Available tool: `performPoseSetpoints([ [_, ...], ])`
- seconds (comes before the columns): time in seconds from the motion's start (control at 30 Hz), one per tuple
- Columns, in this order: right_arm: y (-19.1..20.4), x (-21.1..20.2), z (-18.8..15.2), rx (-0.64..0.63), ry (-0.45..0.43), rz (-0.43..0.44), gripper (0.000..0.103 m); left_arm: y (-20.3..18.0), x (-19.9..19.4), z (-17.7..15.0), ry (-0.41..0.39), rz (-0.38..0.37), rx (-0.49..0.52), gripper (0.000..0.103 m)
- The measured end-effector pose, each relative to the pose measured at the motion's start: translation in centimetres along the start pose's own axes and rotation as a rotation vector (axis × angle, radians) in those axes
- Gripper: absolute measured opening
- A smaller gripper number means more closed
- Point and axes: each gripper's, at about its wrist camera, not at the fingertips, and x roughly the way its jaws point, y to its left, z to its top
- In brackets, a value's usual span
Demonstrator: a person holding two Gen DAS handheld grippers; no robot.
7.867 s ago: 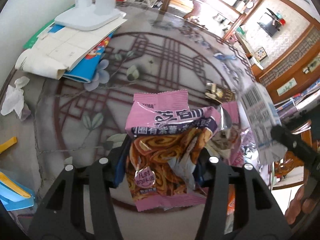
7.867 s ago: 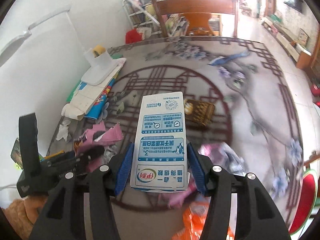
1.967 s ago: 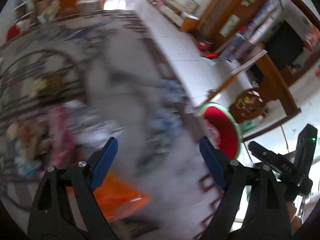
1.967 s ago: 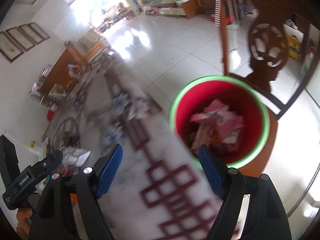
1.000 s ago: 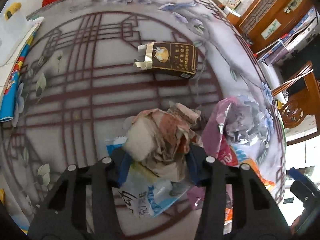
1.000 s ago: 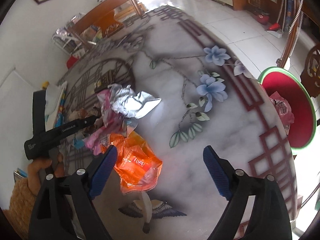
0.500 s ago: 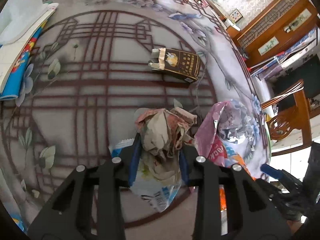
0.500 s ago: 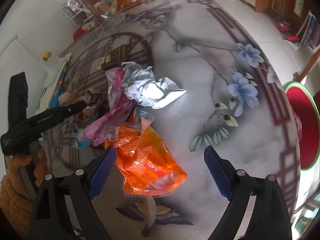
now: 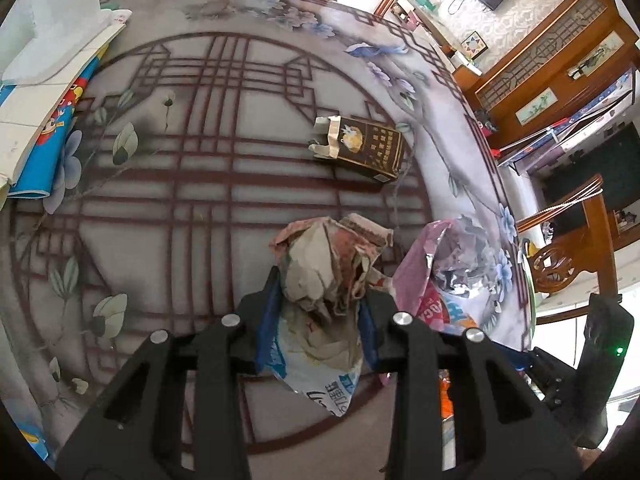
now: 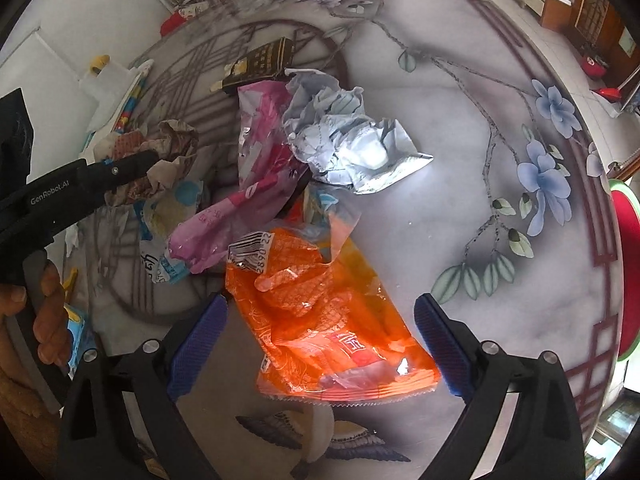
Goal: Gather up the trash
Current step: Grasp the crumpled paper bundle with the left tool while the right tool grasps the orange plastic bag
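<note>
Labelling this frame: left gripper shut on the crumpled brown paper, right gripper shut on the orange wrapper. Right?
Half right. In the right wrist view the right gripper is open, its fingers standing either side of the orange wrapper, which lies on the table. The left gripper is shut on the crumpled brown paper, as the left wrist view shows.

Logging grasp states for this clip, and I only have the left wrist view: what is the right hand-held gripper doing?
Observer: The right hand-held gripper is open, with one blue pad on each side of an orange snack wrapper, and it is not pinching it.
Reviewer: Is that wrapper lying free?
Observer: It lies flat on the table, its far end against a pink wrapper.
Reviewer: And my left grasp, seen from outside?
Observer: The left hand-held gripper is shut on the crumpled brown paper.
</note>
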Motion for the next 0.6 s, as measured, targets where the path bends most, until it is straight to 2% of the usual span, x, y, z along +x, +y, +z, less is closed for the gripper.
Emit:
performPoseSetpoints([
  [0.4,-0.1,-0.3,0.2,-0.001,-0.046,-0.017,0.091,-1.3,-1.7,-0.1,-0.065,0.044,0.042,0.034],
  [0.6,0.0,-0.1,0.2,-0.01,-0.041,-0.011,0.091,-1.6,-2.2,-0.2,-0.08,0.045,0.044,0.034],
])
